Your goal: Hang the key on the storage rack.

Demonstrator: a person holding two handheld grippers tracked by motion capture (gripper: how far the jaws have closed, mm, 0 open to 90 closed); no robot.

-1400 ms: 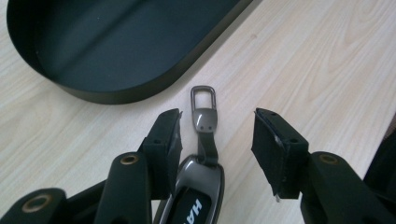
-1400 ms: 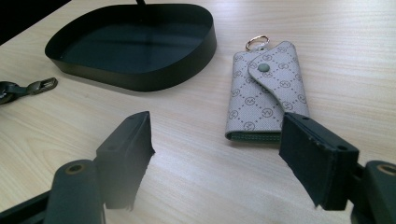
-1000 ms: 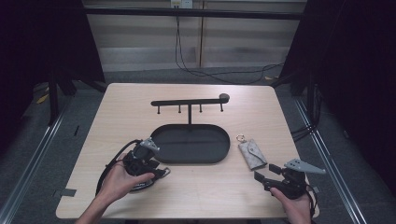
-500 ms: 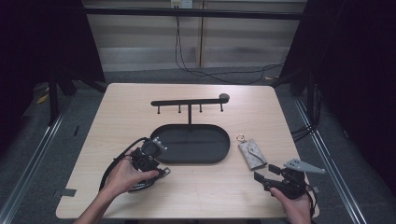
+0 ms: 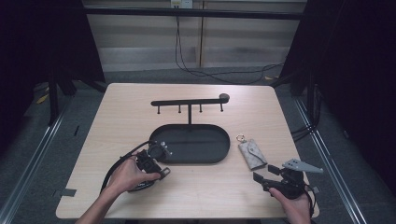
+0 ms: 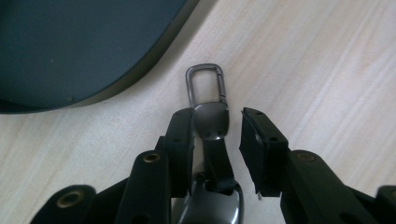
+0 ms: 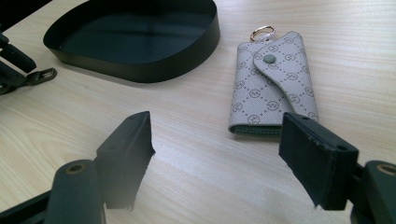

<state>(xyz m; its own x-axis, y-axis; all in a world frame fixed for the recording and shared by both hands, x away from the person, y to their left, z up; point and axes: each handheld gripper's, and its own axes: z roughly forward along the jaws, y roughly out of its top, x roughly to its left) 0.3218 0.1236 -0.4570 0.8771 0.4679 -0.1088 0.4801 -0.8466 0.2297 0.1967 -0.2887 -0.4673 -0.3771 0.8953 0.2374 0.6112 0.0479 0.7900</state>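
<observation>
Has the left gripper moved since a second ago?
Yes. The left gripper has slid nearer the person, away from the black tray, its jaws closing around a key clip.

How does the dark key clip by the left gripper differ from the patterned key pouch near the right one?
The key clip is dark metal with an open carabiner loop; the key pouch is pale patterned fabric, snapped shut, with a small ring. The clip lies between the closing jaws of the left gripper; the pouch lies ahead of the open right gripper, untouched. Both lie flat on the table beside the tray.

- Setting: a recording lab or test booth.
- Evidence: black curtains (image 5: pixel 359 70) flank a lone wooden table (image 5: pixel 121 121); cables (image 5: pixel 196 70) trail across grey floor.
</observation>
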